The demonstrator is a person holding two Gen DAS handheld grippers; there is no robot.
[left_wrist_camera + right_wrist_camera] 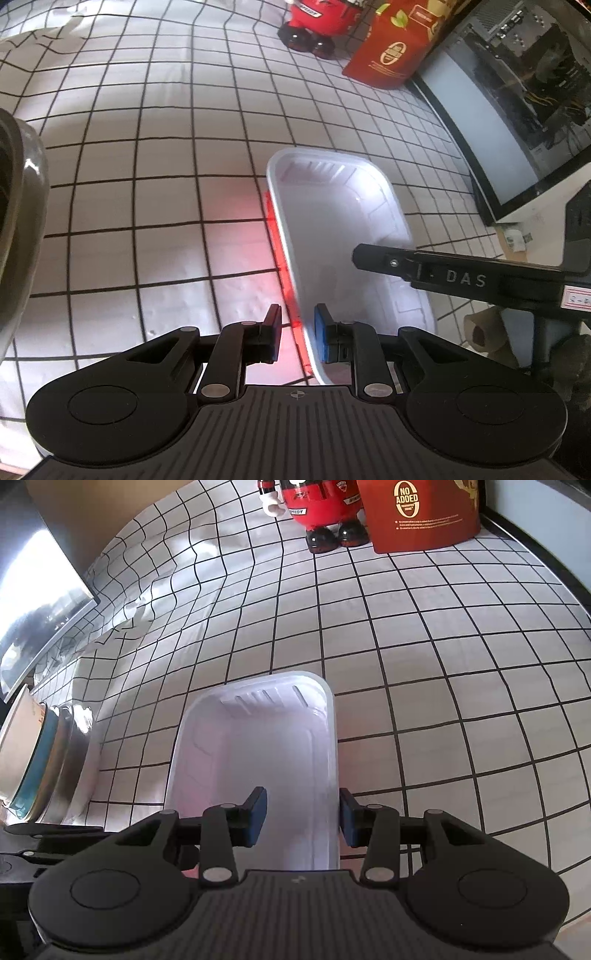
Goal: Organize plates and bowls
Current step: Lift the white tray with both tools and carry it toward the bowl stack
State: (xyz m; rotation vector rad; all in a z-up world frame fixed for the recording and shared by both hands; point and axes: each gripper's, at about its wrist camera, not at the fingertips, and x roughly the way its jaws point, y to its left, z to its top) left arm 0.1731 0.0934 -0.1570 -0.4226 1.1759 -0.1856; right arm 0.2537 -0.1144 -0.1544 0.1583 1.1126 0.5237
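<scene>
A white rectangular plastic tray [332, 221] lies on the checked tablecloth, with a red edge under its left rim. My left gripper [297, 334] straddles the tray's left rim with a gap on both sides, so it is open. The tray also shows in the right wrist view [258, 738]. My right gripper [301, 818] straddles the tray's right rim, open, pads apart from the wall. The right gripper's finger [406, 260] shows over the tray in the left wrist view. A stack of bowls [40, 760] stands at the left.
A red toy figure [321, 506] and a red carton [421, 513] stand at the back of the table. A monitor [491, 122] leans at the right. A grey bowl [18, 221] is at the far left. A reflective panel [40, 602] is at the left.
</scene>
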